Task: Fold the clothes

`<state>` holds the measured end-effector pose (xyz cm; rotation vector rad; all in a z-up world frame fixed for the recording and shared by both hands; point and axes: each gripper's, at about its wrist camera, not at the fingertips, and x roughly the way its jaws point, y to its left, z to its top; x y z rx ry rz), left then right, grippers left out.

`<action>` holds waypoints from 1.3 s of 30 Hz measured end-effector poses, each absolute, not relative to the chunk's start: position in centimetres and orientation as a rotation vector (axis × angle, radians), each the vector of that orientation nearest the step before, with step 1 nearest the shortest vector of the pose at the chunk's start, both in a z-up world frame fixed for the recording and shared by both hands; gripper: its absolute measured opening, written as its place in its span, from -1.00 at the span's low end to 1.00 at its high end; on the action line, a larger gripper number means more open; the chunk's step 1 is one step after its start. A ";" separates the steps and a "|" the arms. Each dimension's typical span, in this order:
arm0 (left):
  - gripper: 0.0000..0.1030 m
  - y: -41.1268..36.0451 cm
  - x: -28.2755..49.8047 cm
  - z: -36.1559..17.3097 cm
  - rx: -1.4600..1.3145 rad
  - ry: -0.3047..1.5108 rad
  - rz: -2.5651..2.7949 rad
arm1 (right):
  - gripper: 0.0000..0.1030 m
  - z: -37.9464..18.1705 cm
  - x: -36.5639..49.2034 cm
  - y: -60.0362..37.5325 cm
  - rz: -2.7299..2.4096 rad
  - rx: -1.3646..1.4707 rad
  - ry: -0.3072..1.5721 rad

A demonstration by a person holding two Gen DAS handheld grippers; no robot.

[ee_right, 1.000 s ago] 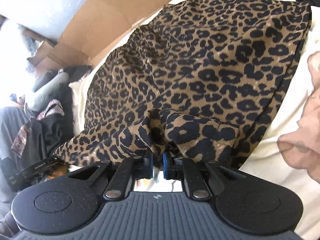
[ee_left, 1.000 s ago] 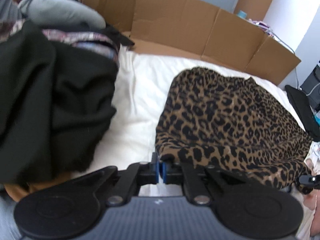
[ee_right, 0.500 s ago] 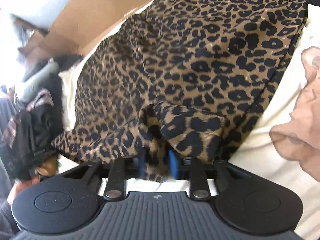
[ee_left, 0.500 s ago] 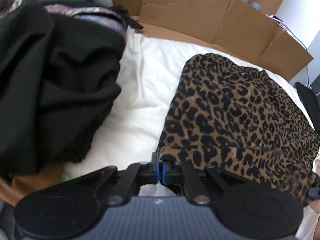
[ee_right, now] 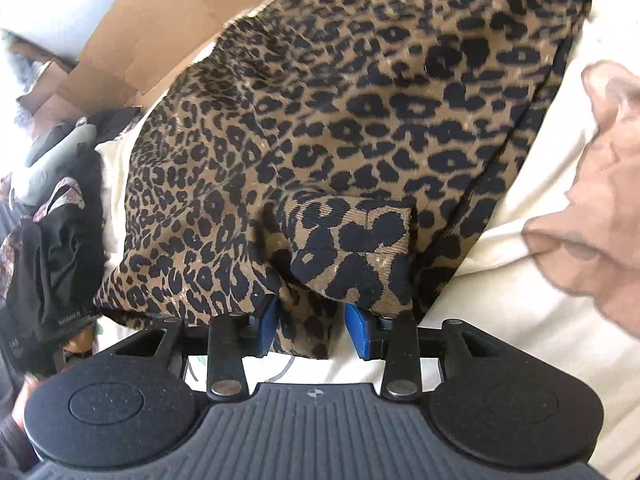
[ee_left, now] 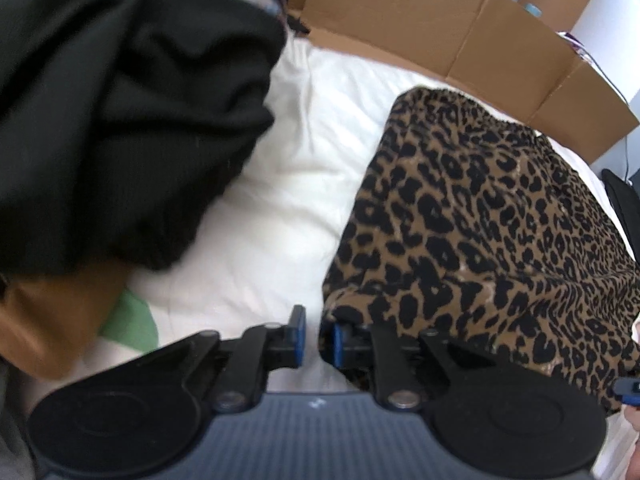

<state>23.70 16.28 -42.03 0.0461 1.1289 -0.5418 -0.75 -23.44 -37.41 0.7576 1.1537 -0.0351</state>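
A leopard-print garment (ee_left: 480, 220) lies spread on the white bedding (ee_left: 280, 200). My left gripper (ee_left: 319, 338) is at its near left corner with its jaws opening. The gap between the blue pads shows no cloth, and the hem rests over the right finger. In the right wrist view the same garment (ee_right: 360, 100) has a folded-over flap (ee_right: 352, 240) at its near edge. My right gripper (ee_right: 312, 326) is opening too. A strip of the leopard cloth hangs loose between its pads, which stand apart from it.
A heap of black clothes (ee_left: 120, 120) fills the left side, with brown cloth (ee_left: 48, 320) and a green patch (ee_left: 132, 320) under it. Cardboard panels (ee_left: 400, 20) line the far edge of the bed. A peach garment (ee_right: 600, 200) lies to the right on the bedding (ee_right: 500, 300).
Both grippers have sunk toward the bed with the garment's near edge. Both were shut on the leopard cloth; the right has opened wide and the left has parted a little, letting the cloth go.
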 end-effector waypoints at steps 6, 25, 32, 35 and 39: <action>-0.67 16.8 22.7 -43.1 0.028 1.112 -0.541 | -0.19 -39.1 -0.5 -23.0 -0.044 0.813 1.187; -0.98 17.4 20.5 -37.2 0.216 0.992 -0.578 | -0.95 -36.5 -2.1 -23.3 0.020 0.932 1.181; -0.98 17.6 20.9 -37.0 0.243 0.998 -0.567 | -0.95 -37.1 -1.8 -22.8 0.036 0.918 1.230; -0.98 17.4 21.4 -38.2 0.203 1.038 -0.539 | -0.95 -37.8 -1.5 -21.9 0.041 0.858 1.277; -0.97 17.6 21.9 -39.4 0.138 1.080 -0.508 | -0.94 -38.7 -1.2 -20.8 0.039 0.763 1.342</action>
